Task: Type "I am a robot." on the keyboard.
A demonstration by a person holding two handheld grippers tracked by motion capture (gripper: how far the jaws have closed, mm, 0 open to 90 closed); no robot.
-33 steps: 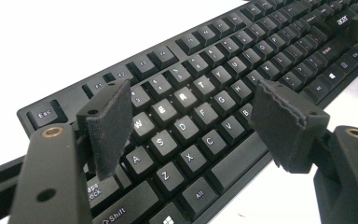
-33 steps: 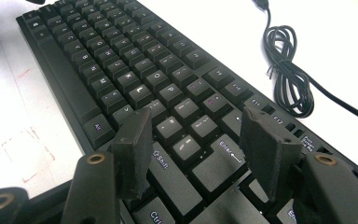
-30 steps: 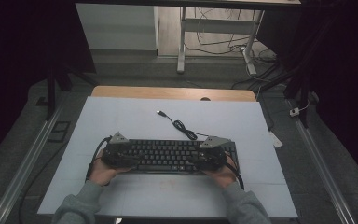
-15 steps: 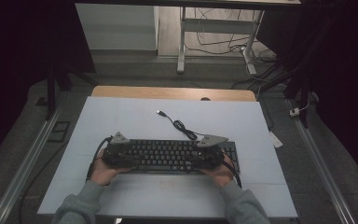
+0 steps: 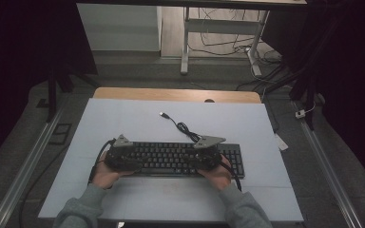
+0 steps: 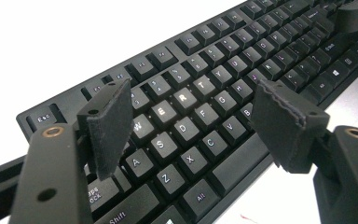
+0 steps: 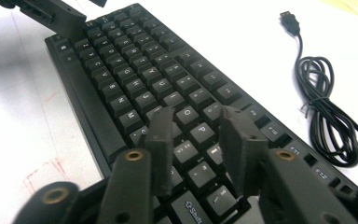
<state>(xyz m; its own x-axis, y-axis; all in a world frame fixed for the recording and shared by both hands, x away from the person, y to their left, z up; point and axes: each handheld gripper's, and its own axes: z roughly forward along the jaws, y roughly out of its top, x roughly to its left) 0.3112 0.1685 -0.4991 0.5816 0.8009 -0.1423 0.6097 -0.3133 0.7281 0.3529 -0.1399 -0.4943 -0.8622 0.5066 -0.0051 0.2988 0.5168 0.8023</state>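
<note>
The left gripper [image 6: 193, 121] hangs over the left end of the keyboard [image 5: 180, 159], its jaws spread wide with nothing between them; through the gap you can read the lit W, E, R and S keys. The right gripper [image 7: 196, 140] sits over the keyboard's right half of the letter block, above the O, P and L keys. Its jaws have just been closing and now stand fairly narrow, though a gap remains and no key or other thing is pinched between the pads. From above, each gripper is held in a hand, the left hand [image 5: 105, 172] at the keyboard's near-left corner, the right hand [image 5: 217, 173] at its near edge further along.

The keyboard lies flat on the pale table [image 5: 123, 118], long side toward the person. Its cable [image 5: 186, 129] runs off the far edge in a loose coil, the USB plug [image 5: 163, 114] lying free beyond it, connected to nothing.

My reading is that the work is about poking or typing on the keys, and that it is early or midway: both grippers are positioned over keys, but I cannot tell whether either tip is actually pressing one down. No key looks visibly sunk.

The keyboard's near edge is hidden under the grippers in the high view, and its right end is cut off in both gripper views. The key legends under the right gripper are blurred.
</note>
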